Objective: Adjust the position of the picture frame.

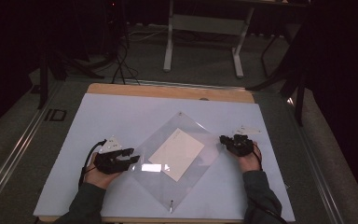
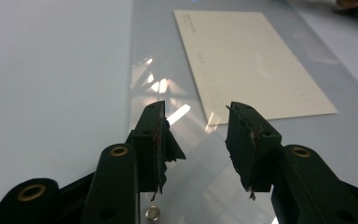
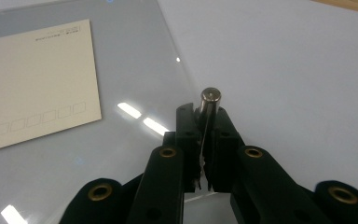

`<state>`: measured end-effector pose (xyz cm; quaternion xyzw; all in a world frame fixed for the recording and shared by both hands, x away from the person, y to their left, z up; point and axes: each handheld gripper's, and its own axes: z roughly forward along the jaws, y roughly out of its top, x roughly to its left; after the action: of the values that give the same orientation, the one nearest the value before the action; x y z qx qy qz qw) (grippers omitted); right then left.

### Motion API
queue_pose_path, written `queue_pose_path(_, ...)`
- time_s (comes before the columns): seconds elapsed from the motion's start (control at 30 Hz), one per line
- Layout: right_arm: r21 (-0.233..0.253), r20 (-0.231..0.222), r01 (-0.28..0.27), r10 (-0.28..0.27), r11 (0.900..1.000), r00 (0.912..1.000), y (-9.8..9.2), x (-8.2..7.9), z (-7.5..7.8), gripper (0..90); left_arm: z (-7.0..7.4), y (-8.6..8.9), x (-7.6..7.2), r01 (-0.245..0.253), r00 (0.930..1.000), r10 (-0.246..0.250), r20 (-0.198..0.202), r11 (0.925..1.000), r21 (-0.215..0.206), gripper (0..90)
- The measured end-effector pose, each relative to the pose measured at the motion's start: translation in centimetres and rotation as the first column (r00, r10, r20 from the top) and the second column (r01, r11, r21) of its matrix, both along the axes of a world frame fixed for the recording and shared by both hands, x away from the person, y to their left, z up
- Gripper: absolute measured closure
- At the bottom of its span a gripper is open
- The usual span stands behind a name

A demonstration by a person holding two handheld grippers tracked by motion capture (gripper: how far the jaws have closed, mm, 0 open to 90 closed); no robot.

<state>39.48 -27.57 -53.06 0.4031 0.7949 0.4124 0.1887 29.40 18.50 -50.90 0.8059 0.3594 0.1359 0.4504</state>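
White table (clear sheet atop)

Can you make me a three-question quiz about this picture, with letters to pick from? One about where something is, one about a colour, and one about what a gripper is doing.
1. Where does the card lie?
A. on the clear sheet
B. on the floor
C. in the left gripper

2. What colour is the card?
A. red
B. cream
C. green

3. What is the right gripper doing?
A. hanging open
B. pinching the card
C. shut on a small metal pin

Answers: 1 A, the card rests in the middle of the sheet. 2 B, it looks pale cream. 3 C, its jaws close around the pin.
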Motion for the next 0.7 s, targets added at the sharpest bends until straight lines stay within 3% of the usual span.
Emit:
queue_pose_path(0.1, 0.001, -0.003, -0.001, 0.001, 1.0, 1.0, 0.0, 0.3, 0.0, 85.3, 0.3, -0.5, -0.4, 0.017, 0.9994, -0.017, 0.028, 0.9998, 0.003, 58.6)
queue_pose_path(0.23, -0.001, -0.008, 0.0, 0.0, 1.0, 1.0, 0.2, 0.7, 0.1, 85.3, 0.3, -1.4, -1.0, 0.064, 0.9974, -0.065, 0.03, 0.9979, 0.009, 58.4)
queue_pose_path(0.33, -0.006, -0.009, 0.002, -0.002, 1.0, 1.0, 0.4, 1.2, 0.1, 85.4, 0.3, -2.1, -1.5, 0.1, 0.9943, -0.1, 0.036, 0.9949, 0.012, 58.4)
queue_pose_path(0.43, -0.004, -0.016, 0.005, -0.005, 1.0, 0.9999, 0.6, 1.7, 0.2, 85.4, 0.4, -2.9, -2.0, 0.152, 0.9879, -0.151, 0.034, 0.9883, -0.011, 58.2)
queue_pose_path(0.53, -0.004, -0.018, 0.008, -0.008, 1.0, 0.9998, 0.7, 2.0, 0.2, 85.4, 0.4, -4.1, -2.9, 0.225, 0.9738, -0.224, 0.038, 0.9743, -0.011, 58.1)
queue_pose_path(0.63, -0.005, -0.021, 0.011, -0.011, 1.0, 0.9997, 0.9, 2.3, 0.2, 85.4, 0.2, -5.6, -3.9, 0.308, 0.9505, -0.308, 0.043, 0.9514, -0.001, 57.5)
queue_pose_path(0.67, -0.003, -0.02, 0.014, -0.014, 1.0, 0.9997, 0.9, 2.4, 0.2, 85.3, 0.2, -5.9, -4.1, 0.321, 0.9458, -0.321, 0.049, 0.947, 0.008, 57.3)
queue_pose_path(0.7, 0.0, -0.02, 0.015, -0.015, 1.0, 0.9997, 0.9, 2.4, 0.2, 85.3, 0.1, -6.2, -4.4, 0.347, 0.9357, -0.347, 0.062, 0.9377, 0.012, 57.0)
